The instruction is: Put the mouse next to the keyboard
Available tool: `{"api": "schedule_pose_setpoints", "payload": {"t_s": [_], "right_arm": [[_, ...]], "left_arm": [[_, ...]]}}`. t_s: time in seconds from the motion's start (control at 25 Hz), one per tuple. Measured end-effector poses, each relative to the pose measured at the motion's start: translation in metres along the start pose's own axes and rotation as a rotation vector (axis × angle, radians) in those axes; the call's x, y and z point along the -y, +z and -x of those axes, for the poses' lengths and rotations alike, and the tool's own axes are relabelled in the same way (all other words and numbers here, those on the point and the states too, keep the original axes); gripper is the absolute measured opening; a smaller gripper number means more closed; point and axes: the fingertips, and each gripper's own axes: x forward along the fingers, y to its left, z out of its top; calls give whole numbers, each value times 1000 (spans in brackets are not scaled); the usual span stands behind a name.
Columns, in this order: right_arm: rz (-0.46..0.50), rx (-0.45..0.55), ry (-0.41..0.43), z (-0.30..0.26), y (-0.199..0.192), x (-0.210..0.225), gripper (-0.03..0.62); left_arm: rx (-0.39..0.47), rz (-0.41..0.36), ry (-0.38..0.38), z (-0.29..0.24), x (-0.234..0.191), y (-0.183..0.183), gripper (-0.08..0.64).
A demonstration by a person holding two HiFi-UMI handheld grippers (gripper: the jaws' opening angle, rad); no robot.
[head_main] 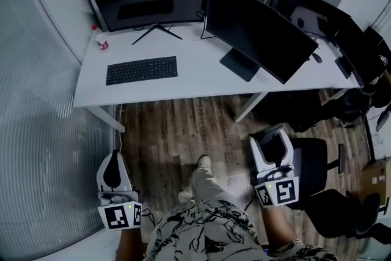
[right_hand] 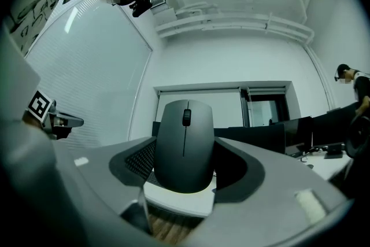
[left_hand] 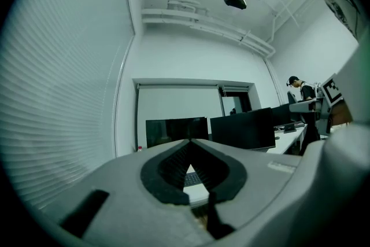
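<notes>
Mouse (right_hand: 184, 144) is in the grip of the right gripper (right_hand: 188, 168), a dark wireless one standing nose-up between the 2 black pads, which press on its sides. Over on the other side, the left gripper (left_hand: 189, 144) carries nothing, its jaws brought together at the tips. Both tools hang low at the person's hips, over the wooden floor (head_main: 165, 128), with an office chair (head_main: 314, 162) just to the right.

So this looks like the carry stage: mouse picked up, delivery not yet made. Ahead stands the white desk (head_main: 195, 79), well apart from the grippers, and on its left half lies the black keyboard (head_main: 142, 70) with bare desktop on either side of it. The next move calls for stepping up to the desk, bringing the right gripper over that bare patch just beside the keyboard, tipping the mouse flat, lowering it until it rests, then letting the jaws part.

Farther back, 2 dark monitors: a curved one (head_main: 153, 0) behind the keyboard and an angled one (head_main: 259, 30) to its right. Only 1 container shows, a small red-capped bottle (head_main: 101, 41) at the desk's far left corner; its contents are too small to tell.
</notes>
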Motion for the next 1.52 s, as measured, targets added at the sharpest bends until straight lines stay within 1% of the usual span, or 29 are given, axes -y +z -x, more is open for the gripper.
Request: {"api": "schedule_pose_setpoints", "payload": {"t_s": [0.32, 0.76, 0.92, 1.08, 1.28, 1.4, 1.52], "right_arm": [[20, 23, 8, -61, 4, 25, 301], [22, 43, 37, -143, 1, 70, 301], [14, 38, 56, -173, -4, 89, 301], [10, 39, 76, -201, -9, 105, 301], [61, 45, 82, -231, -15, 128, 301], [50, 38, 102, -247, -22, 135, 301], [32, 30, 110, -261, -33, 140, 301]], "left_arm": [[12, -4, 34, -52, -12, 6, -2], [29, 1, 61, -137, -8, 9, -2], [27, -2, 66, -169, -2, 11, -2], [23, 0, 87, -196, 3, 10, -2], [18, -6, 121, -227, 8, 9, -2], [12, -14, 138, -240, 9, 10, -2], [-4, -16, 145, -251, 10, 2, -2]]}}
